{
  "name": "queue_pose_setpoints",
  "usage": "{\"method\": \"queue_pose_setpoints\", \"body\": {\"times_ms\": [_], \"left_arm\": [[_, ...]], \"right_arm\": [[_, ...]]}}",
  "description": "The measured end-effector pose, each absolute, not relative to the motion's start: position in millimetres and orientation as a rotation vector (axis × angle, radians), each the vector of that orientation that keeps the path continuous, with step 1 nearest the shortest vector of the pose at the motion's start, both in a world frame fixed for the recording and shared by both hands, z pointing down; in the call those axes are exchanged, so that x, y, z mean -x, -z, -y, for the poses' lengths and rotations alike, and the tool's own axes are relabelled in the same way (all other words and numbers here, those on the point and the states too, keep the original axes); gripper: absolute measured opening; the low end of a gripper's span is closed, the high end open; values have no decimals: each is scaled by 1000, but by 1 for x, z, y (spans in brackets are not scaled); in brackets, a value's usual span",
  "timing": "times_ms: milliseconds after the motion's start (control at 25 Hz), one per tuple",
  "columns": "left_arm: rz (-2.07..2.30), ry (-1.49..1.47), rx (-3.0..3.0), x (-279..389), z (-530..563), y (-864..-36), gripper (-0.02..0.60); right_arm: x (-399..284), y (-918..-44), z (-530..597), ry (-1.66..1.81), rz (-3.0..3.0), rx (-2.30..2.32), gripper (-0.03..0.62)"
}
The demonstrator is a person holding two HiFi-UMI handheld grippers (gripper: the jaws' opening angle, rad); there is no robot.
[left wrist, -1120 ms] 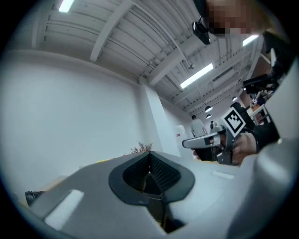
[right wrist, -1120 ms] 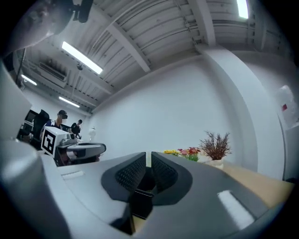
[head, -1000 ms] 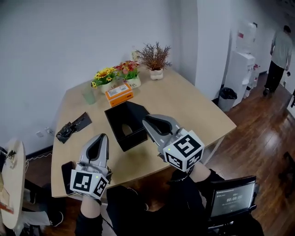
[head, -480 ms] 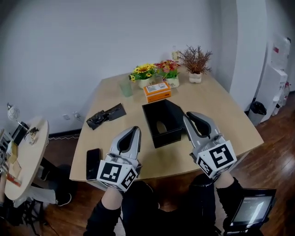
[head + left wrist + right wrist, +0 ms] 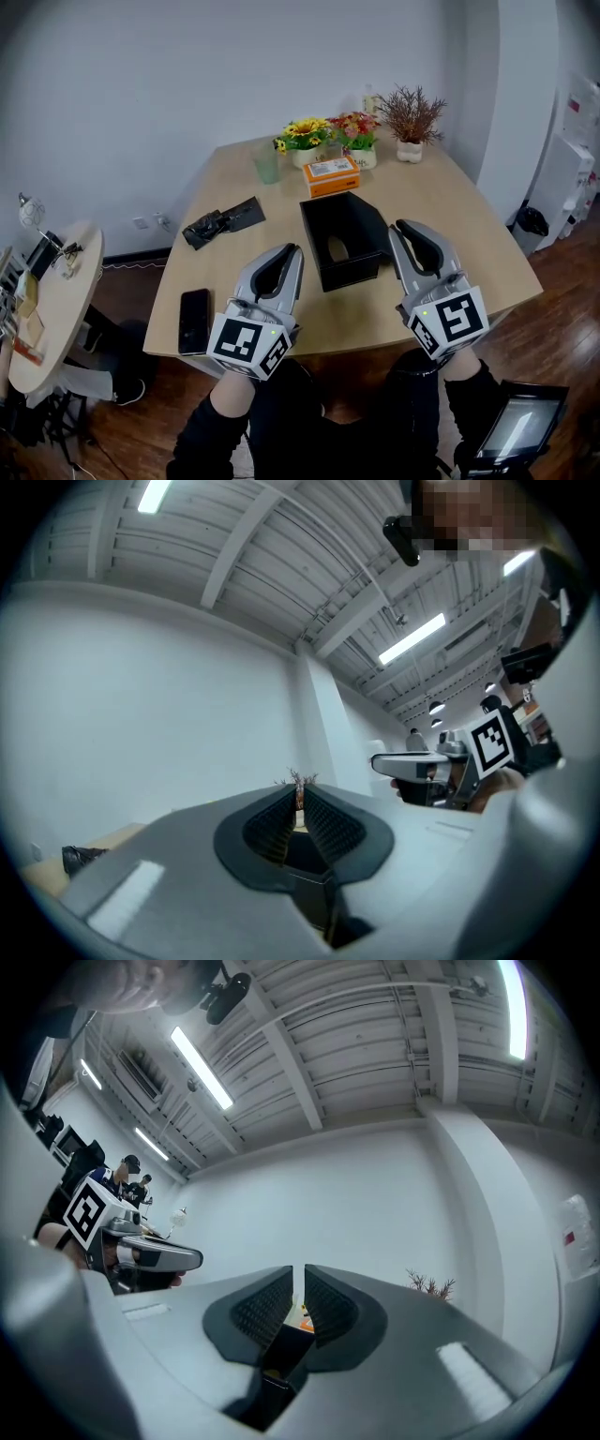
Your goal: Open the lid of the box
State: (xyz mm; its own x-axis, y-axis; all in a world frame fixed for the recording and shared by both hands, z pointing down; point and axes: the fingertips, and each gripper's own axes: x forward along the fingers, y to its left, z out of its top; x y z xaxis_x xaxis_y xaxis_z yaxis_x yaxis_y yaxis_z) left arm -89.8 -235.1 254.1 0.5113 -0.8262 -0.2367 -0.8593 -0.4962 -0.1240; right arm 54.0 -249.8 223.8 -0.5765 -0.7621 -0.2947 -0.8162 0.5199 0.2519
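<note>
left claw [image 5: 292, 250] and right claw [image 5: 402, 227], both closed and empty, hover either side of the black box [image 5: 358, 218].

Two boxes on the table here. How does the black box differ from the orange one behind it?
The black box is plainly larger than the orange box. The black box is dark, with an oval opening in its near face; the orange box carries a pale label on top. The black box lies mid-table; the orange box sits farther back, by the flower pots. Both rest on the table.
</note>
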Motion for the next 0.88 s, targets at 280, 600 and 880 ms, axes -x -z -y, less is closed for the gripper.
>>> {"method": "queue_pose_setpoints", "body": {"times_ms": [280,600,880], "left_arm": [[-1444,-203,2535,91,235,-260,6],[-1430,-183,2552,86,234,-266,6],[-1445,-166,2552,88,238,-271,6]], "right_arm": [[-53,-228,248,-556,-2610,1369,28],[-52,-233,250,-545,-2619,1378,28],[-52,-235,251,-540,-2623,1373,28]]}}
